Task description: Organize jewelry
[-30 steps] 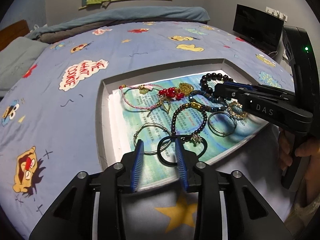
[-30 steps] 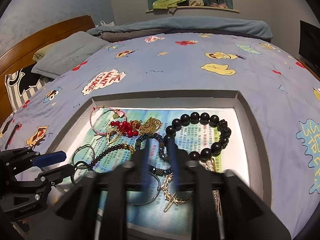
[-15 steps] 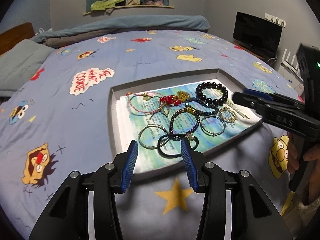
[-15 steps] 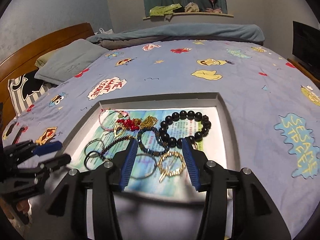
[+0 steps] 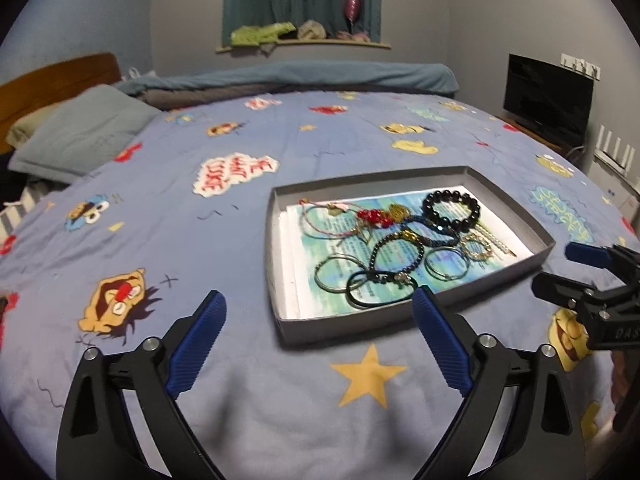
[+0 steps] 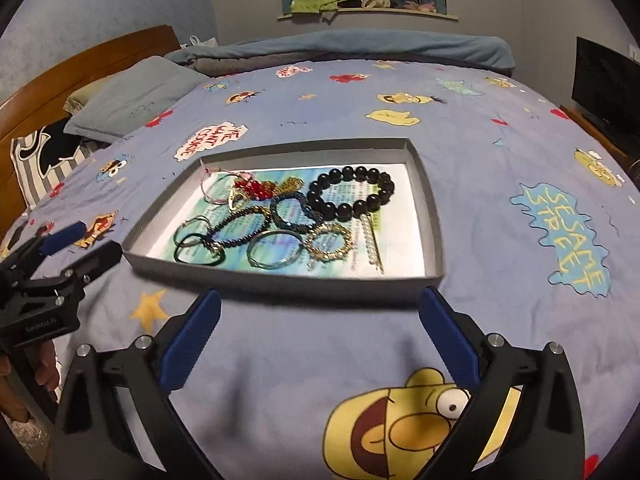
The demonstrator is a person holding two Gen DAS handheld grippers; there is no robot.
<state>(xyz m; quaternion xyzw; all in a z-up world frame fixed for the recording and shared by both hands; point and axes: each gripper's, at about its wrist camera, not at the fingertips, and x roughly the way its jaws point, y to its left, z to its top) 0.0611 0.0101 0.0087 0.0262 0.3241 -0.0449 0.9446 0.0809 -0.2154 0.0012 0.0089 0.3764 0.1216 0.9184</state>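
Note:
A shallow grey tray (image 5: 516, 208) (image 6: 430, 200) lies on the bed, lined with printed paper. In it lie several bracelets: a black bead bracelet (image 5: 452, 210) (image 6: 352, 196), a red bead cluster (image 5: 374, 217) (image 6: 256, 189), a pink cord bracelet (image 5: 320, 220), silver bangles (image 5: 446, 266) (image 6: 274, 250), a gold chain ring (image 6: 328, 242) and a black loop (image 5: 378, 290). My left gripper (image 5: 318, 336) is open and empty, in front of the tray. My right gripper (image 6: 320, 332) is open and empty, also in front of the tray; it also shows in the left wrist view (image 5: 576, 276).
The bed has a blue cartoon-print cover (image 5: 200, 240). Grey pillows (image 5: 80, 136) and a wooden headboard (image 6: 80, 68) are at the far left. A dark screen (image 5: 548, 96) stands at the right. The left gripper appears at the left of the right wrist view (image 6: 76, 248).
Both grippers have pulled back from over the tray and opened wide. The jewelry has stayed in the tray.

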